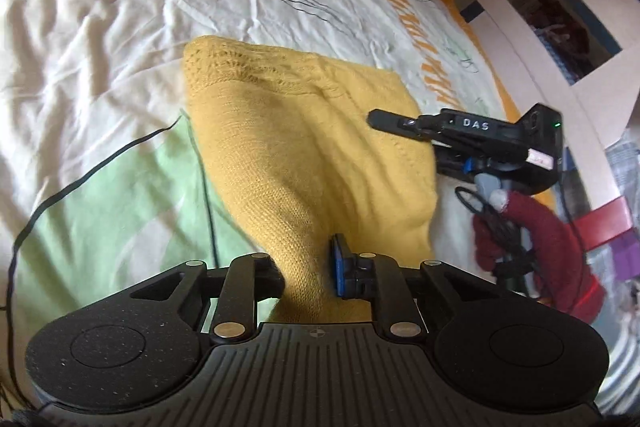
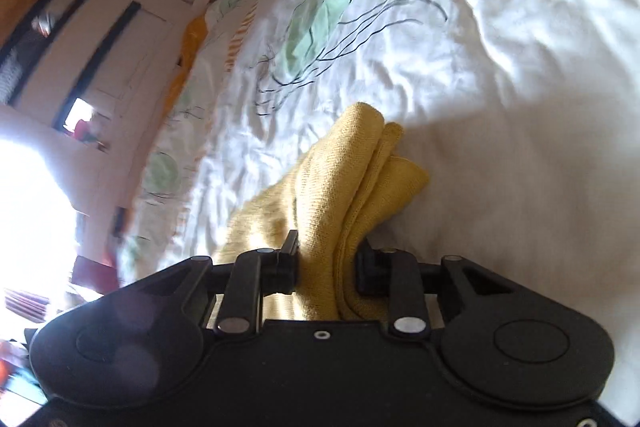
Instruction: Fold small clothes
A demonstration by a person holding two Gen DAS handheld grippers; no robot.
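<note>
— Where's the yellow knit garment (image 1: 304, 147)?

— On the jellyfish-print duvet (image 1: 100, 27), partly lifted; its far end lies below the green jellyfish.

— And the claws?

— The left gripper (image 1: 310, 273) is nearly closed, pinching a bunched fold. The right gripper (image 2: 328, 265) stands a little wider, clamped on a thicker, layered wad of the same knit.

— Anything nearby?

— A dark red knitted piece (image 1: 540, 243), past the duvet's edge.

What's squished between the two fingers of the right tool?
Yellow knitted cloth. In the right wrist view, bunched folds of it fill the gap between the right tool's fingers, and the rest trails out onto the white bedsheet.
</note>
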